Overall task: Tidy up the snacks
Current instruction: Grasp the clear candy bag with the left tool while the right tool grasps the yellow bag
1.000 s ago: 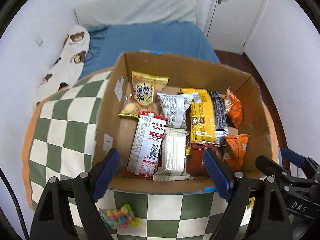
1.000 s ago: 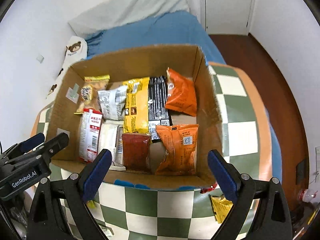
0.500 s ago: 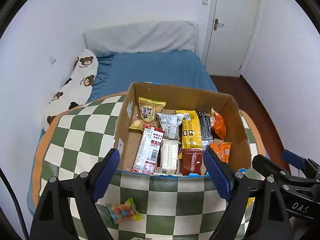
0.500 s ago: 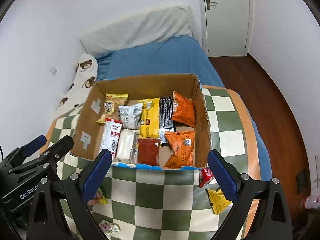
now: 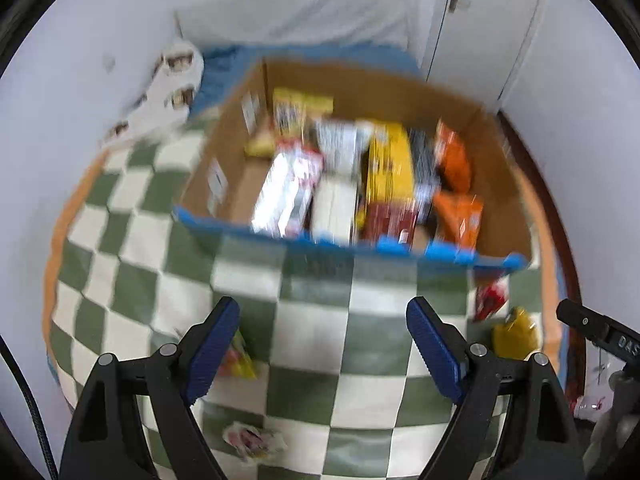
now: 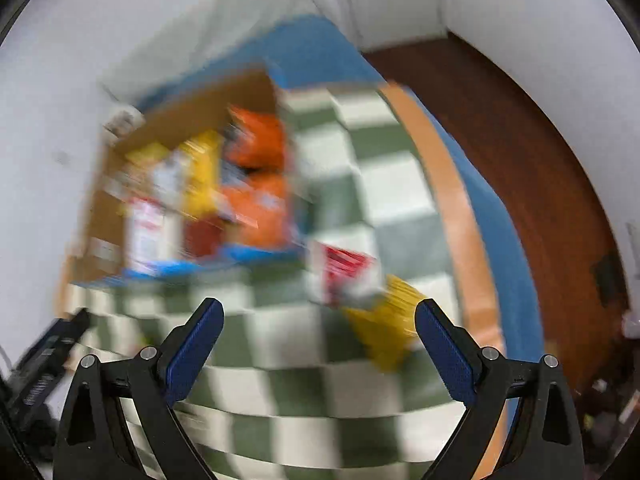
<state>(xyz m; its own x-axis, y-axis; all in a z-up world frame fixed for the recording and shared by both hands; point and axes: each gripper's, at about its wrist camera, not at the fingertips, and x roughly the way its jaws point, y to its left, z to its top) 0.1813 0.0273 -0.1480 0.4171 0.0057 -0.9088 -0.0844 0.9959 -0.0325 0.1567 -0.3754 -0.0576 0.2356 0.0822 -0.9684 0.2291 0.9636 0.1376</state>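
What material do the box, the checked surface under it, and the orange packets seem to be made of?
Box: probably plain cardboard, matte brown walls; blue along its near rim.
Checked surface: looks like soft fabric, matte, curving down at the edges.
Orange packets: likely plastic film; blur hides the finish.

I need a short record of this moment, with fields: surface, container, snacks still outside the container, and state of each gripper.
surface: green and white checked cloth
container: open cardboard box with a blue front edge, holding many snack packs
snacks outside: red pack and yellow pack by the box's near right corner; colourful candy bag; small white pack
left gripper: jaws wide apart, nothing held
right gripper: jaws wide apart, nothing held, yellow pack just ahead
image quality: both views blurred
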